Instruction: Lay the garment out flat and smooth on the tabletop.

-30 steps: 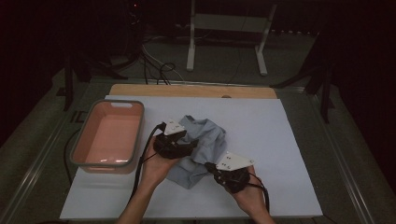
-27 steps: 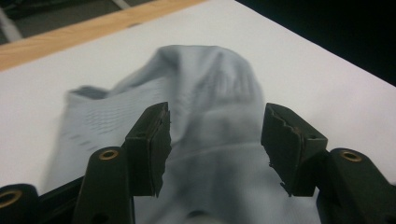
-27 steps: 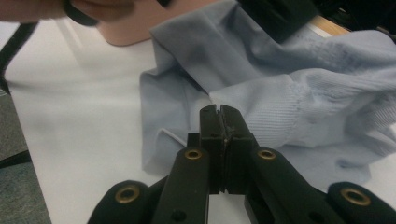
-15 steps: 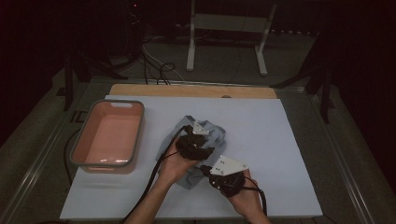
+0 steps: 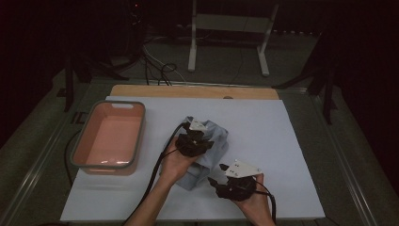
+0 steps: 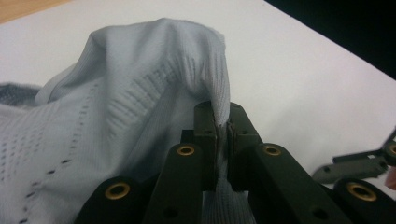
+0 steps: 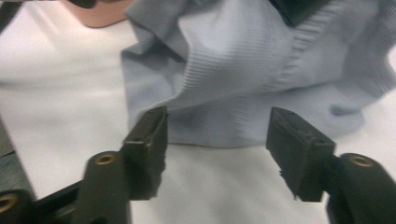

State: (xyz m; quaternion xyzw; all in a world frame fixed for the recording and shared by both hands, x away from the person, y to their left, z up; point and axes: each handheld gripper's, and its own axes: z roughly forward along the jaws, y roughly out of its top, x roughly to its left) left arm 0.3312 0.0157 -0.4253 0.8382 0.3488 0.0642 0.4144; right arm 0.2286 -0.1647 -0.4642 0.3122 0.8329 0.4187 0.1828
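A light grey-blue knitted cloth [image 5: 217,135] lies crumpled in the middle of the white board [image 5: 287,141]. My left gripper [image 5: 198,141] sits on top of it. In the left gripper view, the left gripper [image 6: 222,117] has just closed and pinches a raised fold of the cloth [image 6: 140,93]. My right gripper [image 5: 217,175] rests at the cloth's near edge. Its jaws have just opened, and in the right gripper view the right gripper [image 7: 217,126] stands wide apart. The cloth [image 7: 243,60] lies just beyond the pads, with nothing between them.
An empty pink tub [image 5: 110,136] with a grey rim stands at the board's left side; its corner [image 7: 98,11] shows in the right gripper view. A wooden strip [image 5: 193,91] runs along the far edge. A white stand [image 5: 228,28] and cables lie on the dark floor behind.
My left hand has moved right onto the cloth and closed on a fold. The right gripper has gone from shut to open, letting go of the cloth's near edge.
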